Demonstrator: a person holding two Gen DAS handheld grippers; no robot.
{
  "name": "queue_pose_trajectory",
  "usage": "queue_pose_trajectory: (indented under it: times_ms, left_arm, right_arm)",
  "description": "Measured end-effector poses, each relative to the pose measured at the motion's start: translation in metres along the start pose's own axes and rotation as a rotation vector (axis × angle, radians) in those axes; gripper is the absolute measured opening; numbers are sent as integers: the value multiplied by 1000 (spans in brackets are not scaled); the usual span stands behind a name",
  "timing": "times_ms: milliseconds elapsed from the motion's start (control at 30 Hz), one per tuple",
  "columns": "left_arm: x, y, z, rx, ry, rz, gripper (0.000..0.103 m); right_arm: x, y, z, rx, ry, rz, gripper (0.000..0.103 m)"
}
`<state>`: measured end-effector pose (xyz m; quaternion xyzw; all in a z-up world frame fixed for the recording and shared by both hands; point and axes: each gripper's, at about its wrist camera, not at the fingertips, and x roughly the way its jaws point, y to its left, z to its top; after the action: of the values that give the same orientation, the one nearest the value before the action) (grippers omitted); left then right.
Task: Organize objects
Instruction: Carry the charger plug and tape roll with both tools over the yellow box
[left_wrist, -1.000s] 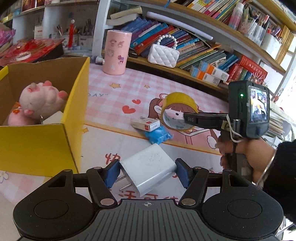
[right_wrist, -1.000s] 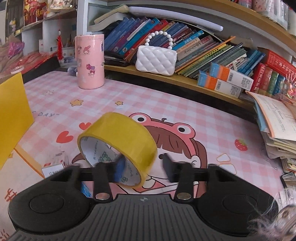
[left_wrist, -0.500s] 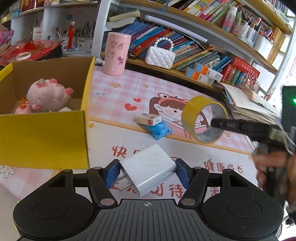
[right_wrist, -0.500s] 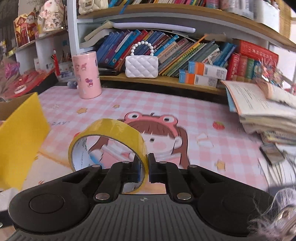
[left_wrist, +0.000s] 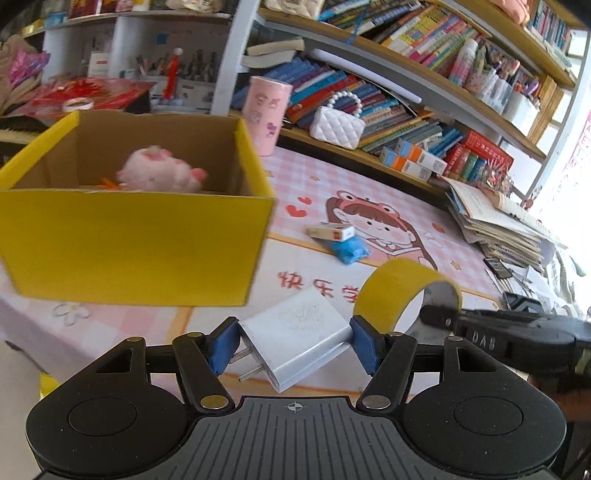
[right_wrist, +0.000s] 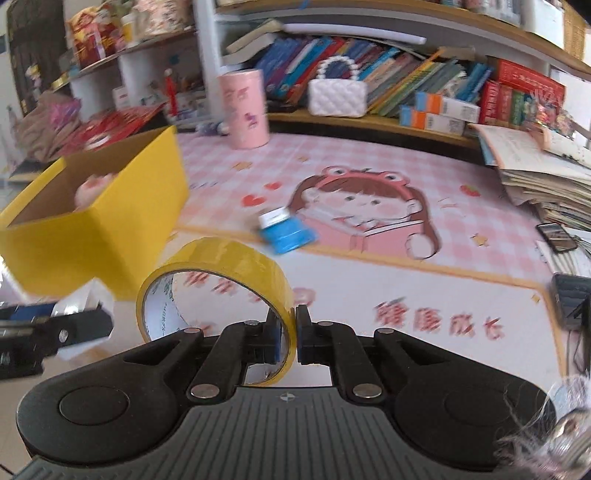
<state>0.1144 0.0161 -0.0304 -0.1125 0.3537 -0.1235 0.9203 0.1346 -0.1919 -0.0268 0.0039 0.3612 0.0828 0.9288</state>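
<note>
Carrying both loads above the mat, the left gripper (left_wrist: 293, 345) clamps a white charger (left_wrist: 295, 338) and the right gripper (right_wrist: 295, 334) pinches a yellow tape roll (right_wrist: 218, 269). Only a plush toy (left_wrist: 155, 175) lies inside the yellow box (left_wrist: 129, 251); a small carton (left_wrist: 330, 232) and blue packet (left_wrist: 351, 251) remain outside.

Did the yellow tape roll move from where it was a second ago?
Yes. In the left wrist view the tape roll, pinched in the right tongs, has come away from the cartoon girl on the mat toward the camera, closer to the charger.

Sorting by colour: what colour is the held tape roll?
Yellow tape roll, clearest in the right wrist view.
</note>
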Motion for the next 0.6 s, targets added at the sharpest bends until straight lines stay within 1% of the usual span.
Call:
queue_pose_trajectory:
  times_ms: [267, 433, 600]
  left_arm:
    - [-45, 42, -11, -40, -41, 18, 65]
    - [-71, 68, -19, -60, -60, 31, 65]
    - [-91, 87, -25, -60, -80, 34, 65]
  right_arm:
    - [-21, 62, -16, -56, -5, 31, 7]
    - [-29, 93, -26, -71, -4, 45, 7]
    - [-38, 122, -35, -87, -10, 58, 8]
